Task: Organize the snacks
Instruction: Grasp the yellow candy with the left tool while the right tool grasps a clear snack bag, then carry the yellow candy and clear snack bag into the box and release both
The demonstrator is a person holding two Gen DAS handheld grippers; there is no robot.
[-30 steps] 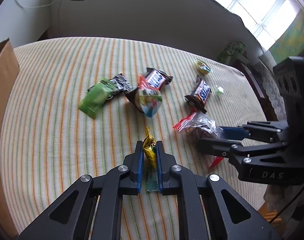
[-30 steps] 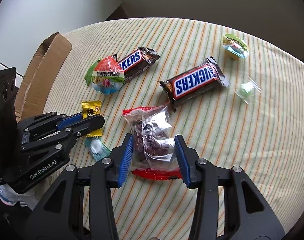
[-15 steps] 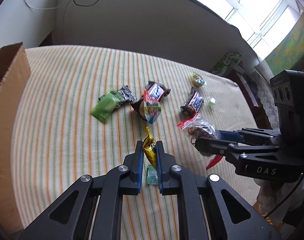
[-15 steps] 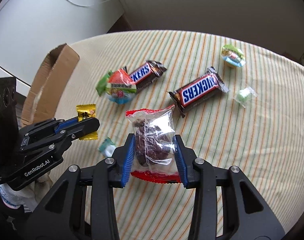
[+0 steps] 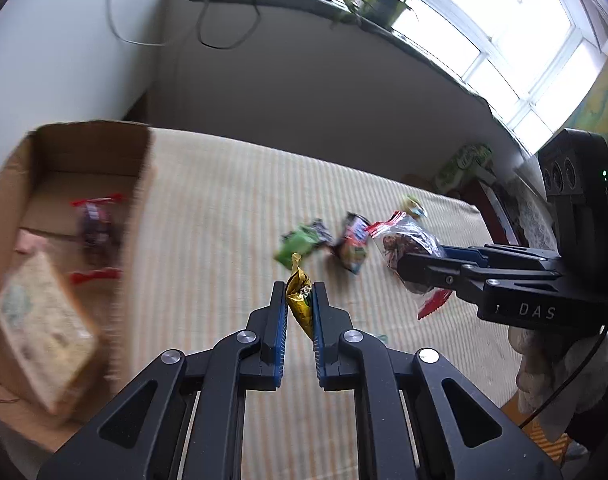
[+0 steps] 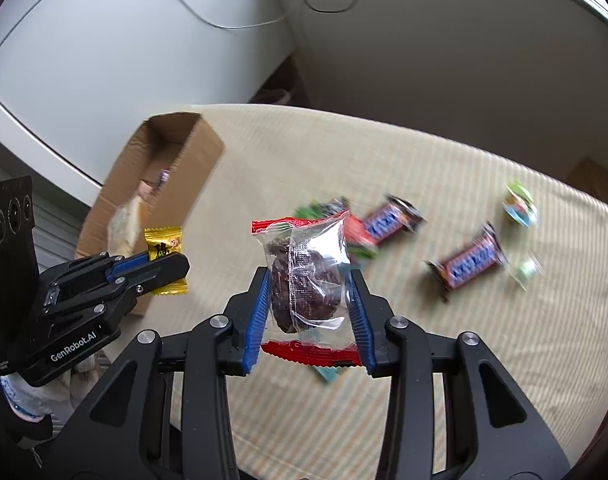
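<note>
In the left wrist view, our left tongs (image 5: 300, 312) are clamped on a small gold-wrapped candy (image 5: 300, 300), pinched across its middle with one twisted end sticking up past the tips; it hangs clear above the striped table (image 5: 224, 208). We judge it light and crinkly, its foil slippery, so a squeeze on the solid core rather than the loose ends seems the safer hold. Along the table's left edge stands an open cardboard box (image 5: 144, 184), already holding a red-ended packet and a pale wrapped slab. Toward the right edge, our right tongs (image 5: 413, 264) carry a clear bag. In the right wrist view, those right tongs (image 6: 309, 300) press on both sides of that clear cookie bag (image 6: 307, 276), red-crimped top and bottom, lifted off the table (image 6: 463, 360). We judge the film soft and slick and the dark cookie inside brittle, so the grip belongs on the cookie's edges, gently. Two Snickers bars (image 6: 469, 260), a green packet and small candies remain loose near the table's far right corner; the cardboard box (image 6: 184, 152) sits at the left edge.
</note>
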